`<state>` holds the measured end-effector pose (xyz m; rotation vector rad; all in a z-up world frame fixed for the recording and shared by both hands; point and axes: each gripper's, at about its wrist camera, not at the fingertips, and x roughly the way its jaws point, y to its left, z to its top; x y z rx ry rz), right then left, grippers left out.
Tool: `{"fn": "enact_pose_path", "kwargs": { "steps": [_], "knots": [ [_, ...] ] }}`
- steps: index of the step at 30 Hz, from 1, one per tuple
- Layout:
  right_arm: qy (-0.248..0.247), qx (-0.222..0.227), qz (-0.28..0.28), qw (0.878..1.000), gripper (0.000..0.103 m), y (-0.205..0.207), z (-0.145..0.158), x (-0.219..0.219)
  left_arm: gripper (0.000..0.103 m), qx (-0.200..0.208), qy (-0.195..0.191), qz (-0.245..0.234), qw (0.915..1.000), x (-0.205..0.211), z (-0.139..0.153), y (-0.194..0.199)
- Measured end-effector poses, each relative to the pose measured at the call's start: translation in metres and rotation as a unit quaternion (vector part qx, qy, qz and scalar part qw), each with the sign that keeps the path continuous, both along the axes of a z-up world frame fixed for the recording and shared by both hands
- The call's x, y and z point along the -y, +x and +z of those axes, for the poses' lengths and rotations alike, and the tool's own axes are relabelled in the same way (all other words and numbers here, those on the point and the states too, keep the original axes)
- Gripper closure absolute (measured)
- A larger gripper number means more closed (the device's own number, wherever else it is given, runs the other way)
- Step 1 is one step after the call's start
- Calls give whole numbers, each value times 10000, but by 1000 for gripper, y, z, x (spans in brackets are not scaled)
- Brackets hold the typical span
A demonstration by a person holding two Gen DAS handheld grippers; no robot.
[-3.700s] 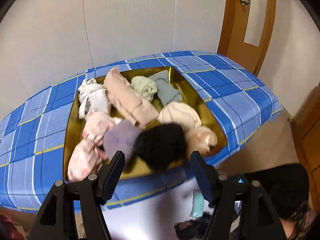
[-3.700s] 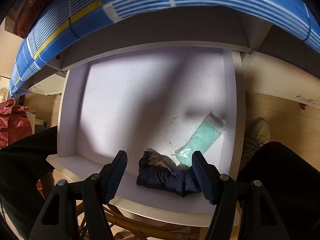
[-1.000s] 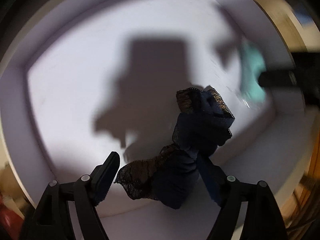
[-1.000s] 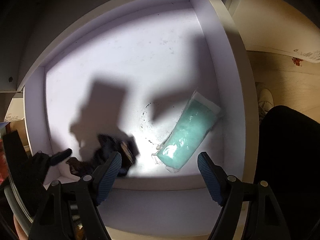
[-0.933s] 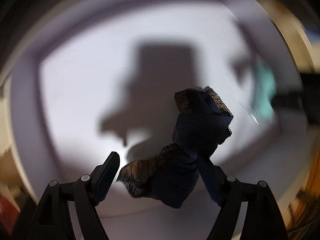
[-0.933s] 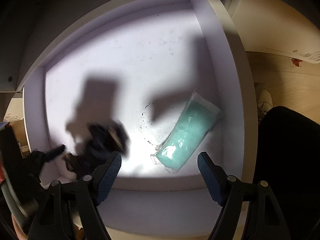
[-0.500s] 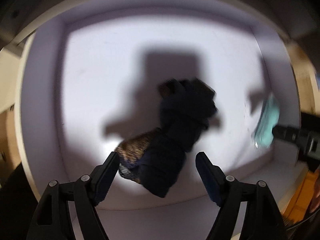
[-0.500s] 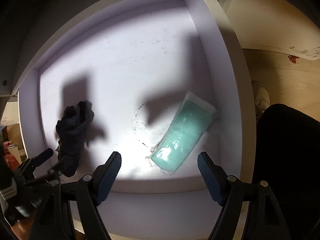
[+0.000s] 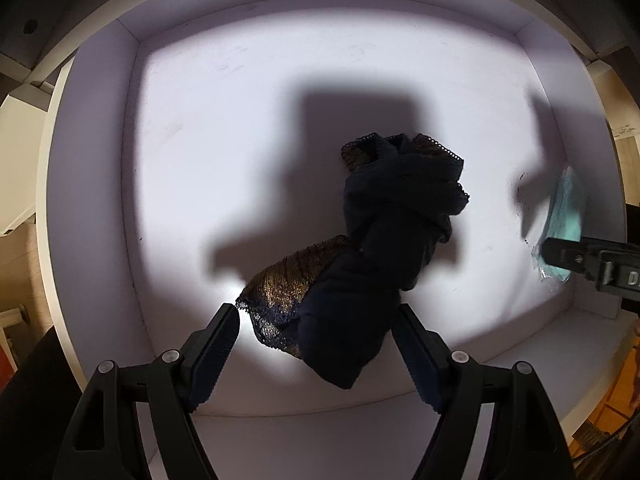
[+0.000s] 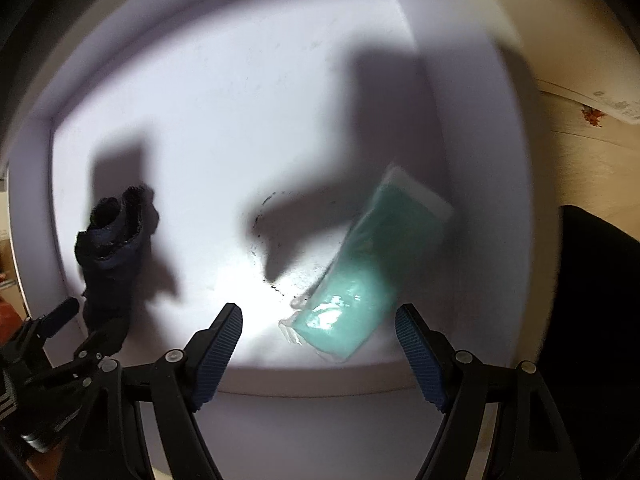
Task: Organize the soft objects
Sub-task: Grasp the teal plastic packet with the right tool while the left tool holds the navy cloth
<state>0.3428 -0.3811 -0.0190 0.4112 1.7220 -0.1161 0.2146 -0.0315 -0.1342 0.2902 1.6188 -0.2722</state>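
Since the frame a second before, the dark navy lace-trimmed garment [image 9: 384, 248] had been carried from the teal packet's side to the left part of the white drawer [image 9: 96, 200], and it lay there crumpled, in the lower middle of the left wrist view. The left gripper [image 9: 316, 320] stood over it with its jaws roughly two-thirds apart; the cloth sat between the fingers, but whether the right-hand pad touched it could not be told, and nothing looked clamped. The right gripper [image 10: 318, 320] hung equally wide and empty, lower than before, above the teal plastic-wrapped packet [image 10: 360, 272] in the lower right of its view. A likely risk was the lace edge snagging on a ribbed pad as the left gripper lifted away, dragging the garment back out of place; the slick wrapper might also slip from a grip taken near its end. The left wrist view showed the gold-brown lace and scalloped trim closely, with the packet only a sliver at the right edge behind the other gripper. The right wrist view, though blurred, showed the whole packet, dark specks on the drawer floor, and the garment at the far left.
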Motion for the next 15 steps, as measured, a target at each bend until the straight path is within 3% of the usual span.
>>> {"fn": "enact_pose_path", "kwargs": {
  "steps": [8, 11, 15],
  "knots": [
    [251, 358, 530, 9976, 22, 11, 8, -28, 24, 2, 37, -16, 10000, 16, -4, -7],
    [149, 355, 292, 9988, 20, 10, 10, -19, 24, -37, 42, -46, 10000, 16, -6, -9],
    [231, 265, -423, 9985, 20, 7, 5, 2, 24, -71, 56, -95, 9999, 15, -7, -12]
  ]
}}
